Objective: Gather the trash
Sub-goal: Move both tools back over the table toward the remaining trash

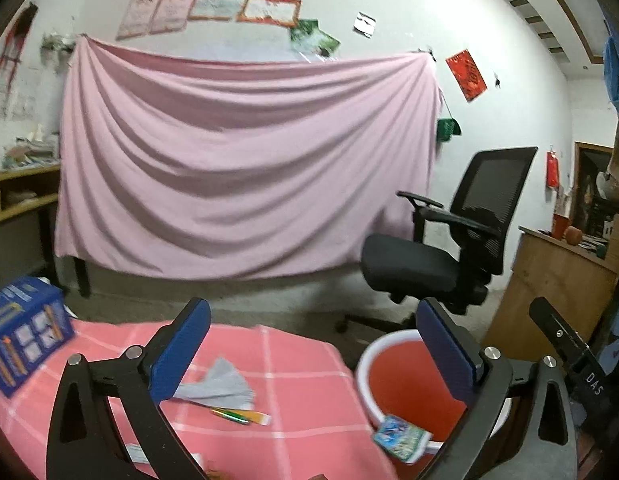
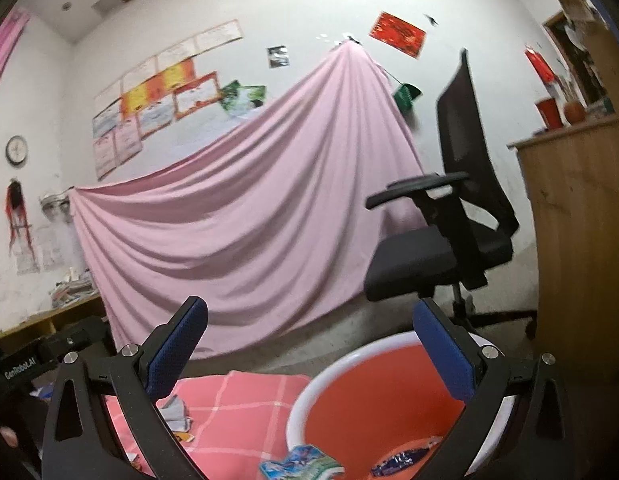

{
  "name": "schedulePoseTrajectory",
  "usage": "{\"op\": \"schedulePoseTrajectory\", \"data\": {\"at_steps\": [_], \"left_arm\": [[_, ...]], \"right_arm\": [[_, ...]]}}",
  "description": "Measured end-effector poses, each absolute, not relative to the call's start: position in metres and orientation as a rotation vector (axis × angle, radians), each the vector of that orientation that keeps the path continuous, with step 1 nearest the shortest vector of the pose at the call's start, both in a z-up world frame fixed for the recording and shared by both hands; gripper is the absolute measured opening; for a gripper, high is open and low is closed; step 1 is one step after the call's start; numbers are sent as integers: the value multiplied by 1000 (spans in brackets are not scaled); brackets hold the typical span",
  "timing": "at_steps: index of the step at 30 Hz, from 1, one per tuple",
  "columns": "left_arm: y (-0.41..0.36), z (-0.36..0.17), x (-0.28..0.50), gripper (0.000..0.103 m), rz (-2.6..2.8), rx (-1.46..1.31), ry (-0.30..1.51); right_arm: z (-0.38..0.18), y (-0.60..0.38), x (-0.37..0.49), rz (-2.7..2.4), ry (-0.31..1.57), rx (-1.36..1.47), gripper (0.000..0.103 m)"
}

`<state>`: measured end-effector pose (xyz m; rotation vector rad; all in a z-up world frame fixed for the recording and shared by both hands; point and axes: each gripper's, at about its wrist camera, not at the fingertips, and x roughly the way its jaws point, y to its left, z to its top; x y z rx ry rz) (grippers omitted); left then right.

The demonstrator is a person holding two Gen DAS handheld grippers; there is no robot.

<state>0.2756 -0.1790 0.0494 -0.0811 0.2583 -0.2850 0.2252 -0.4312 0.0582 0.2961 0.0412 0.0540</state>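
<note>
A red basin with a white rim (image 1: pixel 405 376) stands at the right end of the pink checked table (image 1: pixel 301 364). A blue printed wrapper (image 1: pixel 401 438) is at the basin's near rim, and it also shows in the right wrist view (image 2: pixel 305 464). A dark wrapper (image 2: pixel 397 460) lies inside the basin (image 2: pixel 373 396). Grey crumpled paper (image 1: pixel 221 386) and a yellow-green wrapper (image 1: pixel 241 416) lie on the cloth. My left gripper (image 1: pixel 313 348) is open and empty above the table. My right gripper (image 2: pixel 309 348) is open and empty above the basin's left rim.
A blue box (image 1: pixel 21 332) stands at the table's left end. A black office chair (image 1: pixel 449 240) and a wooden cabinet (image 1: pixel 557 280) stand to the right behind the basin. A pink sheet (image 1: pixel 245 160) hangs on the back wall.
</note>
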Motion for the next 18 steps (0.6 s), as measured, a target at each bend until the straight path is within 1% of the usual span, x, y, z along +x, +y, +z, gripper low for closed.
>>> {"op": "schedulePoseTrajectory", "data": {"at_steps": [10,18], "left_arm": [[-119,46,244,101,-146,-72,192],[-71,25,223,101,-35,-68,199]], "right_arm": [[67,-380,222,144,-11,196,103],[63,-334,228,231,23,99,103]]}}
